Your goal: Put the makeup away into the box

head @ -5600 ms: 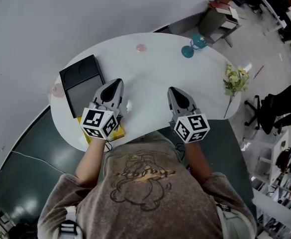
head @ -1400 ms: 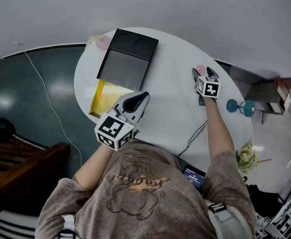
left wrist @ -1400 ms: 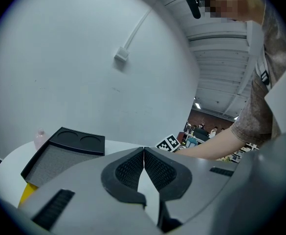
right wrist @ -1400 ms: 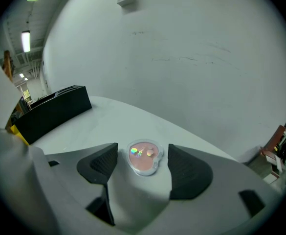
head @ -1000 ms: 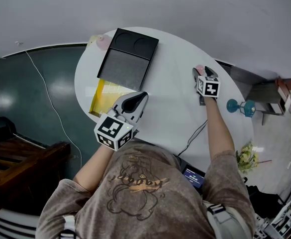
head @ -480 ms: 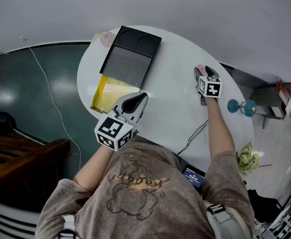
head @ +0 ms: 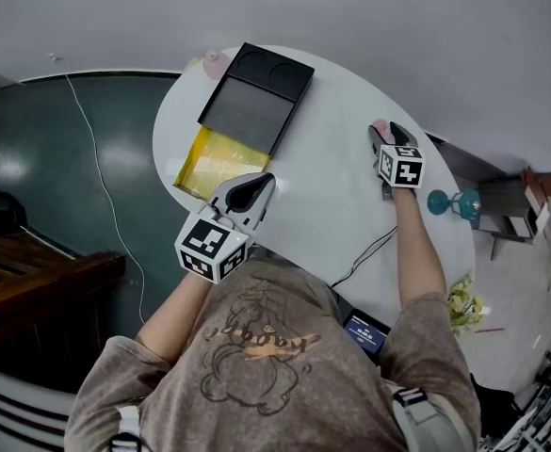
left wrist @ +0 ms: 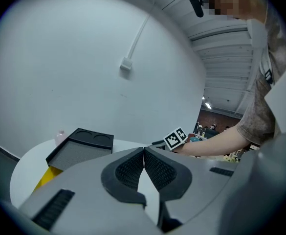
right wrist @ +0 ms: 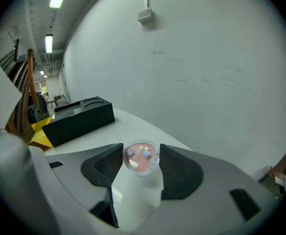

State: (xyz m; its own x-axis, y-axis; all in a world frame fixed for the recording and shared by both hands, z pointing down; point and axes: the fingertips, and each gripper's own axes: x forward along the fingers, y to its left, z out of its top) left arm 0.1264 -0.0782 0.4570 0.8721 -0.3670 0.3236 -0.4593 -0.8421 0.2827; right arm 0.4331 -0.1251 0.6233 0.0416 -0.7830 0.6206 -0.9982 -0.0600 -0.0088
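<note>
A small round clear compact with pink makeup point(right wrist: 141, 158) sits squeezed between the pads of my right gripper point(right wrist: 141, 153), held a little above the white table. In the head view that compact point(head: 379, 125) shows at the tips of the right gripper point(head: 384, 132) near the table's far right edge. The open black box point(head: 256, 97) lies at the far left of the table and also shows in both gripper views point(left wrist: 81, 146) point(right wrist: 79, 114). My left gripper point(head: 259, 179) hovers near the front edge, its jaws point(left wrist: 143, 150) shut with nothing in them.
A yellow flat piece point(head: 207, 161) pokes out from under the box toward the table edge. A second pink container point(head: 215, 59) stands behind the box. A teal glass point(head: 440, 201) is past the right edge, and a cable point(head: 369, 248) hangs off the front. The wall is close behind.
The right gripper has lifted slightly with the compact between its pads. The left gripper has drifted a little, still shut, and the head view has shifted.
</note>
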